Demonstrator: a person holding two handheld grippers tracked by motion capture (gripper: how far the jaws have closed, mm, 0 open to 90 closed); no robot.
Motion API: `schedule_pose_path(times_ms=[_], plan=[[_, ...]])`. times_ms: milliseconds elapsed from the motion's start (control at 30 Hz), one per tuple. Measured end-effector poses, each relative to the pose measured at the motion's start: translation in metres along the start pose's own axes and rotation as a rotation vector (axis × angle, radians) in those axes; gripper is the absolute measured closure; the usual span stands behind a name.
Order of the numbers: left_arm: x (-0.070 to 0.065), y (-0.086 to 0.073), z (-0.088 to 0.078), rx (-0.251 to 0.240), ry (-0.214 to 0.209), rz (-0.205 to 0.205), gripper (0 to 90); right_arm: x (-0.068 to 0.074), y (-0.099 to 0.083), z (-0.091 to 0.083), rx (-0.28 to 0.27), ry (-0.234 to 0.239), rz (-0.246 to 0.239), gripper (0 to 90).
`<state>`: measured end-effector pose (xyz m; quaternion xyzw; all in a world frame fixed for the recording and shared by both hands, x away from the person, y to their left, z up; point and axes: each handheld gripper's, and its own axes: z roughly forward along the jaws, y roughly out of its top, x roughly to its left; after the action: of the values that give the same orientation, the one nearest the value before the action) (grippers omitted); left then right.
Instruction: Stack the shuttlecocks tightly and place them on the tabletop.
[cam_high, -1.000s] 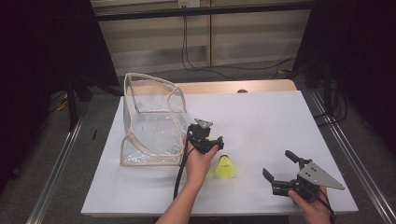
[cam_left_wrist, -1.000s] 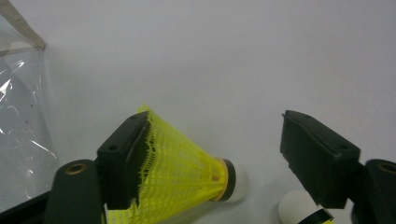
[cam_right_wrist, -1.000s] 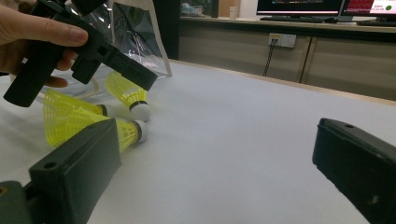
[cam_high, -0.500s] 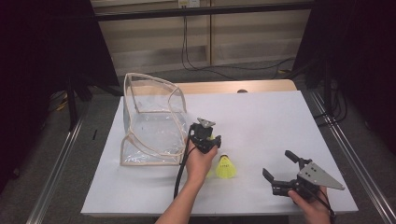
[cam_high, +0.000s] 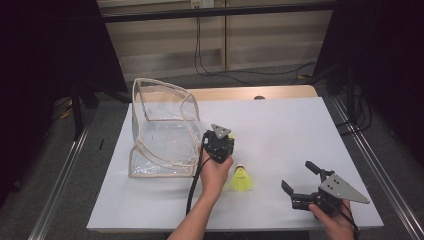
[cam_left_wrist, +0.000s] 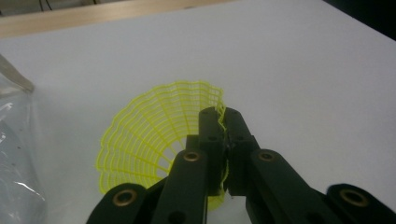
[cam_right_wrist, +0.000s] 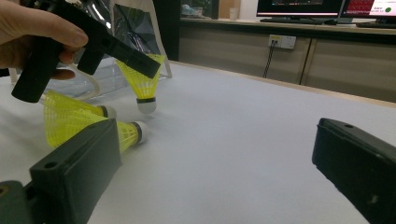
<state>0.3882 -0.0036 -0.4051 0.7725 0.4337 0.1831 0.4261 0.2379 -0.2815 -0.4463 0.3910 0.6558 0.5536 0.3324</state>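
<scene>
The clear bag (cam_high: 162, 130) stands open on the table (cam_high: 300, 130), its contents unclear. At its 3 o'clock, the left tongs (cam_left_wrist: 223, 140), having just closed, pinch the rim of a yellow shuttlecock (cam_left_wrist: 154, 135), cork down, axis upright. A second shuttlecock (cam_high: 241, 179) lies sideways nearby. The right tongs (cam_high: 298, 176) rest released.

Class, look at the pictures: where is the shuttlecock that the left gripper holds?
The held shuttlecock hangs by its skirt rim from the left gripper, near mid-table in the high view, just right of the clear bag and behind the shuttlecock lying on the table.
</scene>
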Motion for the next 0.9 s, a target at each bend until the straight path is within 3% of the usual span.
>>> schedule_pose_path(times_ms=[133,433,600,900], plan=[[0.0022,0.0032,-0.0039,-0.07,0.021,-0.022,88.0,0.0001,0.0003,-0.0003,-0.002,-0.003,0.001,0.6],[0.0032,0.0064,-0.0024,-0.12,0.04,-0.062,87.5,-0.0002,0.0002,-0.0002,-0.002,-0.005,0.0,0.6],[0.0039,0.0064,-0.0019,-0.079,0.046,-0.065,87.4,-0.0001,0.0004,-0.0008,-0.003,-0.004,0.002,0.6],[0.0007,0.0047,-0.0051,-0.066,0.013,-0.085,87.3,0.0002,0.0004,-0.0004,-0.003,-0.001,0.001,0.6]])
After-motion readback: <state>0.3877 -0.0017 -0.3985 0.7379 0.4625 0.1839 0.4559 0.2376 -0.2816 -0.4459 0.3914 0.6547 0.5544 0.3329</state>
